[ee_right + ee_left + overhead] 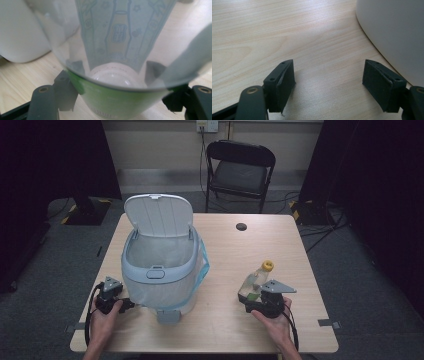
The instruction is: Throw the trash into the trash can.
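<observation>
A pale bin (160, 270) with its lid (159, 215) tipped up and back stands on the left half of the wooden table (235, 250), lined with a bag whose blue-edged rim hangs over its right side. It sits between the two hands, well apart from the clear plastic bottle (256, 282) on the right half. Beyond the table a dark folding chair (240, 170) faces it. In the right gripper view the bottle is so close that its printed label blurs and its cap end is cut off; the bin shows there as a soft white shape at the upper left. In the left gripper view the bin's curved wall (394, 32) is cut off at the upper right. The left gripper (131, 304) lies low on the table just beside the bin's foot, pointing toward it, jaws wide apart with bare wood between them. The right gripper (248, 296) points away from the person, its jaws closed around the bottle's green-banded base, the bottle tilted with its yellow cap away.
</observation>
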`<state>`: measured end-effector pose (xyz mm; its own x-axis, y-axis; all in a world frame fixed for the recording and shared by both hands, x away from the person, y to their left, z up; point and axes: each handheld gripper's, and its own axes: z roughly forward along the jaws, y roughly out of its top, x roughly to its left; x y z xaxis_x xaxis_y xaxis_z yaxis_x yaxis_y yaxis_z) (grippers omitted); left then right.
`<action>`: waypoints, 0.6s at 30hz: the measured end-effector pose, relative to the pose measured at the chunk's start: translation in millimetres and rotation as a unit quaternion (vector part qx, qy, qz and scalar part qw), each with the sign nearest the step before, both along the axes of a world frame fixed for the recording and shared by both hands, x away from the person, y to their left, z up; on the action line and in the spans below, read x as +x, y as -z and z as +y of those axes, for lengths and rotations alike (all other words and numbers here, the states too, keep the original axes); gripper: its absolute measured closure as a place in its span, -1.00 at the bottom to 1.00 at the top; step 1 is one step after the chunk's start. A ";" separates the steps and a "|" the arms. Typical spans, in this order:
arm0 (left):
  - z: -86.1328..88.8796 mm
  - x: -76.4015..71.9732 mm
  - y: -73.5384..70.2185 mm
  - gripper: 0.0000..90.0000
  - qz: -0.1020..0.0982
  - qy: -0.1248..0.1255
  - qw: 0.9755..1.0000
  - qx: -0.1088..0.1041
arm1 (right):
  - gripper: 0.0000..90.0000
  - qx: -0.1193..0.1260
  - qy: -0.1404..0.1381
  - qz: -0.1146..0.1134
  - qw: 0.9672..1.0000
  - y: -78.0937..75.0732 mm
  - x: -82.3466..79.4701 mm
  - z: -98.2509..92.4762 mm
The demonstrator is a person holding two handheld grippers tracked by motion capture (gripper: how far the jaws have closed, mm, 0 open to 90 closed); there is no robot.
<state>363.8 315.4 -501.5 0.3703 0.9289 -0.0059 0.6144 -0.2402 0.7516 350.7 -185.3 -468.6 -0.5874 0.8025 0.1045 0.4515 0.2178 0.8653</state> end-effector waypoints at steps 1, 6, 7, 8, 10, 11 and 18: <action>0.0 0.0 0.0 -0.44 0.000 0.000 1.000 0.000 | -0.38 0.006 -0.002 -0.003 1.000 -1.3 -0.4 -0.1; 0.0 0.0 0.0 -0.44 0.000 0.000 1.000 0.000 | -0.38 0.027 -0.017 -0.013 0.999 -8.2 -3.7 0.6; 0.0 0.0 0.0 -0.44 0.000 0.000 1.000 0.000 | -0.38 0.031 -0.020 -0.014 0.999 -9.5 -4.3 1.1; 0.0 0.0 0.1 -0.44 0.000 0.000 1.000 0.000 | -0.38 0.033 -0.023 -0.015 0.999 -10.7 -4.7 1.6; 0.0 0.0 0.0 -0.44 0.000 0.000 1.000 0.000 | -0.38 0.037 -0.027 -0.017 0.999 -12.8 -5.5 2.8; 0.0 0.0 0.1 -0.44 0.000 0.000 1.000 0.000 | -0.38 0.040 -0.028 -0.018 0.999 -13.7 -5.6 3.2; 0.1 0.1 0.0 -0.44 0.000 0.000 1.000 0.000 | -0.38 0.057 -0.038 -0.030 0.997 -22.5 -7.3 5.4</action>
<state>363.8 315.5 -501.6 0.3707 0.9287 -0.0064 0.6141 -0.2398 0.7519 343.4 -179.9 -446.1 -0.6539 0.7403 0.1561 0.3847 0.1477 0.9111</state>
